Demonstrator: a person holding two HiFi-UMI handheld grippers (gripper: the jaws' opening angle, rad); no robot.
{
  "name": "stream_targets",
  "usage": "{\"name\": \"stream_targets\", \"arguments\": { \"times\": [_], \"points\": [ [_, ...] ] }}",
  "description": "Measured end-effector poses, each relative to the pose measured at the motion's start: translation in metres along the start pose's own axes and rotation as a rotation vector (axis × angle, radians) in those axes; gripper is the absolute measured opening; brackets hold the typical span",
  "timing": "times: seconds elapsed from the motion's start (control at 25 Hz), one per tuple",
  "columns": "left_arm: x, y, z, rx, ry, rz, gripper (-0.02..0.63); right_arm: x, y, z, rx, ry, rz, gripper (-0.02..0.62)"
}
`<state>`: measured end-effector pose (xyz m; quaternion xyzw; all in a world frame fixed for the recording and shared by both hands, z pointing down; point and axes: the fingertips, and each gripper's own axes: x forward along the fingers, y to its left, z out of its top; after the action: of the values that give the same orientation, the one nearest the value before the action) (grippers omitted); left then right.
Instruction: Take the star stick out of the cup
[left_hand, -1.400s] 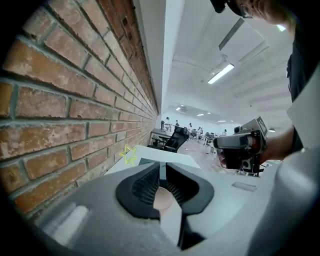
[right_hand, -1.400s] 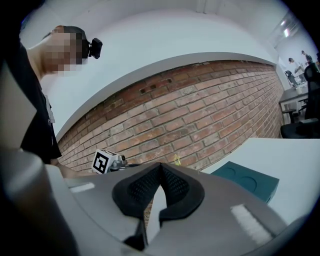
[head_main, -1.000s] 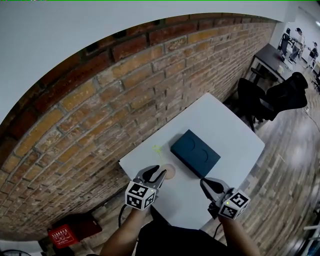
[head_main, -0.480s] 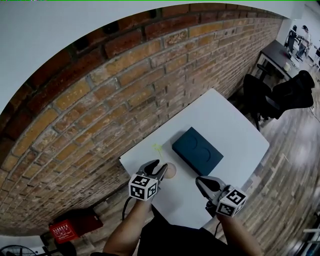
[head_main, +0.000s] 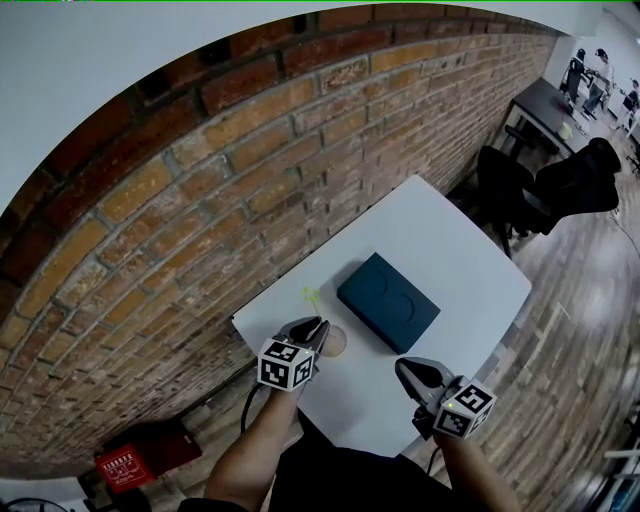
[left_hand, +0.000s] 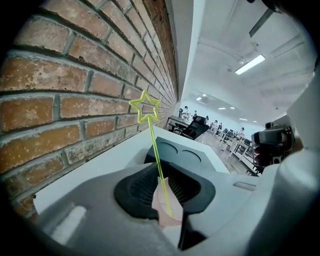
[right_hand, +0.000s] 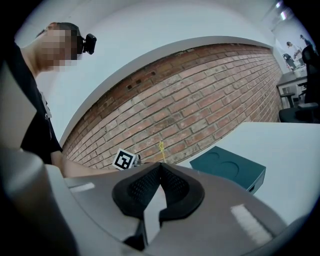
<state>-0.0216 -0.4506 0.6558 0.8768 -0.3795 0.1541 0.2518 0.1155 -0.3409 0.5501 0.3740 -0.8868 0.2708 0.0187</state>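
A thin yellow-green star stick (head_main: 311, 296) stands in a small pinkish cup (head_main: 335, 342) near the left front corner of the white table (head_main: 450, 250), close to the brick wall. My left gripper (head_main: 315, 328) is at the cup, its jaws closing. In the left gripper view the stick (left_hand: 145, 107) rises between the fingertips, which pinch it just above the cup (left_hand: 165, 205). My right gripper (head_main: 405, 368) hovers shut and empty over the table's front edge. From the right gripper view the stick (right_hand: 161, 146) shows small beyond the shut jaws.
A dark teal box (head_main: 388, 302) with two round dents lies mid-table, right of the cup. The brick wall (head_main: 200, 200) runs along the table's left side. A black office chair (head_main: 560, 190) stands past the far end. A red object (head_main: 125, 465) lies on the floor.
My left gripper moved forward to the cup; its jaws opened wide, then narrowed round the stick. The right gripper shifted slightly.
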Motion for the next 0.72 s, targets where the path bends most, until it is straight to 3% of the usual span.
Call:
{"name": "stream_targets", "arguments": {
  "times": [0.2, 0.72],
  "points": [
    [-0.004, -0.008, 0.007, 0.012, -0.016, -0.015, 0.021, -0.006, 0.001, 0.003, -0.004, -0.019, -0.012, 0.000],
    [-0.024, -0.041, 0.054, 0.055, -0.114, -0.069, 0.020, -0.009, 0.009, 0.005, -0.016, -0.042, 0.001, 0.000]
  ]
}}
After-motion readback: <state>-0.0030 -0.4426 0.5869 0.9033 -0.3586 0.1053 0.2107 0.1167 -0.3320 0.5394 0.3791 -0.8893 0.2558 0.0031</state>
